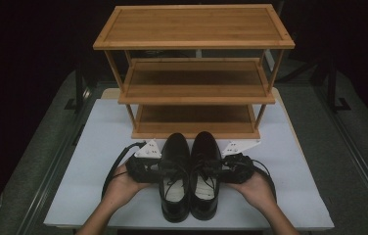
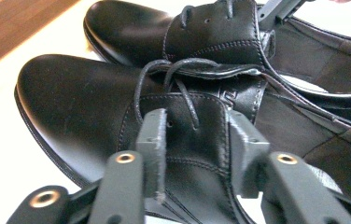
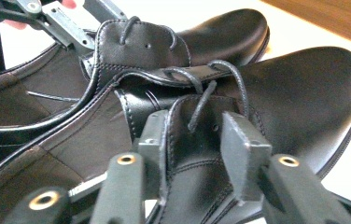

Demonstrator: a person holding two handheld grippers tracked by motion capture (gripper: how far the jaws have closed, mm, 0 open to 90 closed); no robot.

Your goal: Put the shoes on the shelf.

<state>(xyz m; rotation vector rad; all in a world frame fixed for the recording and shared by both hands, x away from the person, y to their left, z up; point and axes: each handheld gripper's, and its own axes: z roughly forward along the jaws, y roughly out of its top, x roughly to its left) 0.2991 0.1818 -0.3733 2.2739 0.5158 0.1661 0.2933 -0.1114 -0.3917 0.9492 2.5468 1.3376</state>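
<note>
Both grippers clamp a pair of shoes in front of the rack.

The left gripper (image 2: 194,140) pinches the lace flap of the left glossy black leather lace-up shoe (image 1: 174,171); the right gripper (image 3: 197,140) grips the right matching shoe (image 1: 205,169), side by side on the white tabletop (image 1: 99,161), just before the three-tier bamboo shoe rack (image 1: 194,73).

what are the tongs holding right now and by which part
Left tongs clamp the left shoe by its laced side flap; right tongs clamp the right shoe likewise.
</note>
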